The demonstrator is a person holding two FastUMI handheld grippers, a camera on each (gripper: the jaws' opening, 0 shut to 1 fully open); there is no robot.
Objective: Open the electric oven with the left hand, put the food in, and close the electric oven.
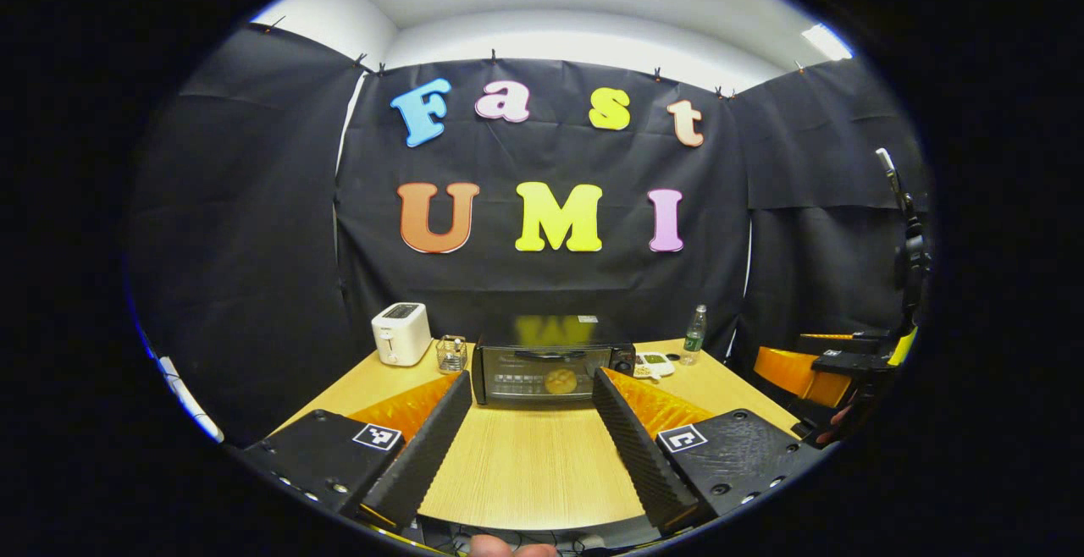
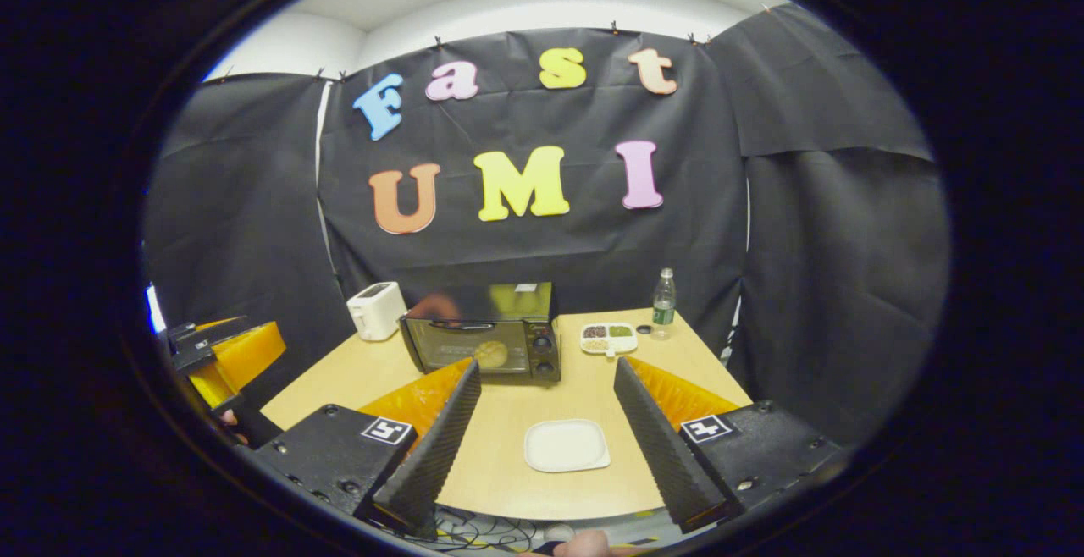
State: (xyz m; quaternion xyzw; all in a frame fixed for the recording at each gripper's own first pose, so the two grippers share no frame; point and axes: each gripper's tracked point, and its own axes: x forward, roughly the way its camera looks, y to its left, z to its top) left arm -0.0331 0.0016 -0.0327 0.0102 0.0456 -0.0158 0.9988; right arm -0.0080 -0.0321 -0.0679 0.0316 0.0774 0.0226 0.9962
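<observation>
The black electric oven (image 1: 550,362) stands at the far middle of the wooden table (image 1: 525,464) with its door closed. A round golden piece of food (image 1: 560,381) shows behind the glass. My left gripper (image 1: 532,377) is open, held back from the oven and level with its door, with nothing between the fingers. In the right gripper view the oven (image 2: 483,341) sits left of centre with the food (image 2: 490,354) inside. My right gripper (image 2: 547,368) is open above an empty white plate (image 2: 566,444). Each gripper also appears at the edge of the other's view: right gripper (image 1: 847,371), left gripper (image 2: 220,354).
A white toaster (image 1: 400,333) and a small glass holder (image 1: 451,354) stand left of the oven. To its right are a divided snack dish (image 2: 608,337) and a plastic bottle (image 2: 663,296). Black cloth walls close in the table on three sides.
</observation>
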